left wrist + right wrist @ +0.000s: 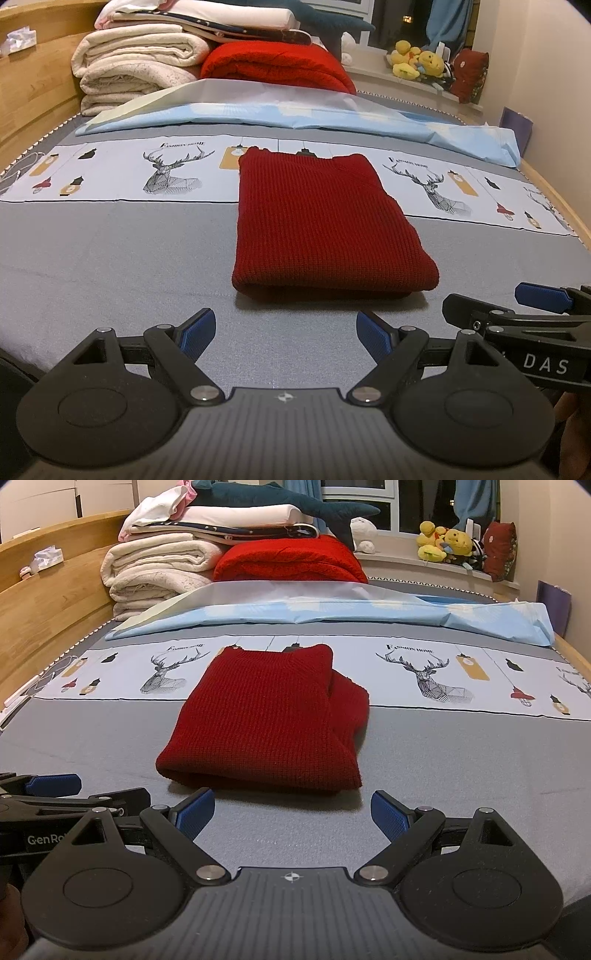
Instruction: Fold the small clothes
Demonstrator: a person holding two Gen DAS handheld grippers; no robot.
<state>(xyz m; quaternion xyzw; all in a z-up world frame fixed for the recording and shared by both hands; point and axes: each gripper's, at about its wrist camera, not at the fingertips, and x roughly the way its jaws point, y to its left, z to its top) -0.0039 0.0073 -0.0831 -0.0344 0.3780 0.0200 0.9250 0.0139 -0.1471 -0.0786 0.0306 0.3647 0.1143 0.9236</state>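
Observation:
A dark red knit sweater [325,225] lies folded into a thick rectangle on the grey bed sheet [110,266]; it also shows in the right wrist view [266,723]. My left gripper [286,338] is open and empty, just short of the sweater's near edge. My right gripper [291,816] is open and empty, also just in front of the sweater. Each gripper shows at the edge of the other's view: the right one [517,306] and the left one [74,790].
A light blue pillowcase [295,118] lies across the bed behind the sweater. Folded cream blankets [136,66] and a red quilt [277,62] are stacked at the head. A wooden bed frame [33,92] runs along the left. Plush toys [417,59] sit on the windowsill.

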